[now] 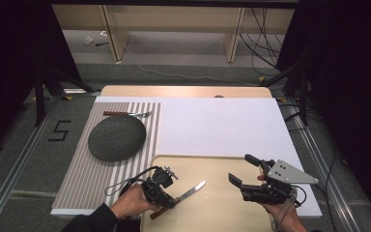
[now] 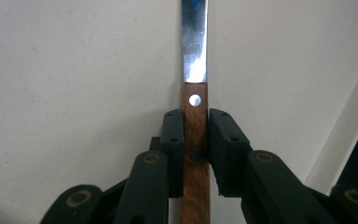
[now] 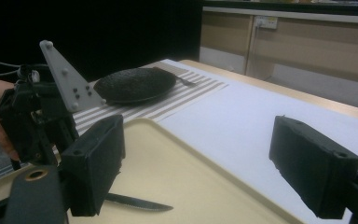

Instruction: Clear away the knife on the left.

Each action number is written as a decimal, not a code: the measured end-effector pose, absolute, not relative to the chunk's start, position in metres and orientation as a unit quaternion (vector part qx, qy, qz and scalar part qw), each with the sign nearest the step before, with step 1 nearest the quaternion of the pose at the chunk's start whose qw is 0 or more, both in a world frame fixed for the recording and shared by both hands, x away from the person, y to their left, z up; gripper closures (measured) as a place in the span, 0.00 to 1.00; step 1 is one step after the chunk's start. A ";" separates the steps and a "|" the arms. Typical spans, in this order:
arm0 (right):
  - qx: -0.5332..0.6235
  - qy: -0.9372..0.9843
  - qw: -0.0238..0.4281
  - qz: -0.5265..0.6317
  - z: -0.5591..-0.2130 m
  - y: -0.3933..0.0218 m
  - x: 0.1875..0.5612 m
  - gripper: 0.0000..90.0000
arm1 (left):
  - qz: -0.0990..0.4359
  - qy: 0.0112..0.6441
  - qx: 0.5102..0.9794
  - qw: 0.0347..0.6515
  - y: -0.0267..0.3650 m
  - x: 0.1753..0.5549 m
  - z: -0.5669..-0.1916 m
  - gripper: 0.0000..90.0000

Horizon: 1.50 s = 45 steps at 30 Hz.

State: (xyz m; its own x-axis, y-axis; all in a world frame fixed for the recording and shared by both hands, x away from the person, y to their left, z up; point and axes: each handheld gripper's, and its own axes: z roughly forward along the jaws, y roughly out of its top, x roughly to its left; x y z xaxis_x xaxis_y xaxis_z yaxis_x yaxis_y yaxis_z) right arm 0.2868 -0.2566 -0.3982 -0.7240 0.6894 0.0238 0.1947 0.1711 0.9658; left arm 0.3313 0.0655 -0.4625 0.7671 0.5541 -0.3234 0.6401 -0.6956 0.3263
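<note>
Your left gripper clamps the knife by its smooth wooden handle over the cream tray's near left corner; your right gripper stands spread, empty.

A recording lab or test room is shown, not a home: the counter is hemmed on both sides by black curtains, and loose cables are trailed across the grey floor behind the counter. A black numeral "5" is taped on the floor left of the counter, and metal rails are laid beside it. Plain wooden furniture legs are seen beyond the counter.
</note>
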 end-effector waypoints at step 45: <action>0.297 0.736 0.215 0.569 -0.398 -0.256 0.287 0.21 | 0.003 0.185 0.951 0.248 0.020 0.317 -0.463 0.99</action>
State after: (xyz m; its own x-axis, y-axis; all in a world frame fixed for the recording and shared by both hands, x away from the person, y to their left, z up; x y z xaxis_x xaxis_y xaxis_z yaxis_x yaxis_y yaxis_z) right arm 0.2867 -0.2559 -0.3983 -0.7309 0.6821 0.0221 0.1924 0.1749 0.9656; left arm 0.3172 0.0200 -0.4629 0.9318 0.3526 -0.0862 0.3498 -0.8090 0.4724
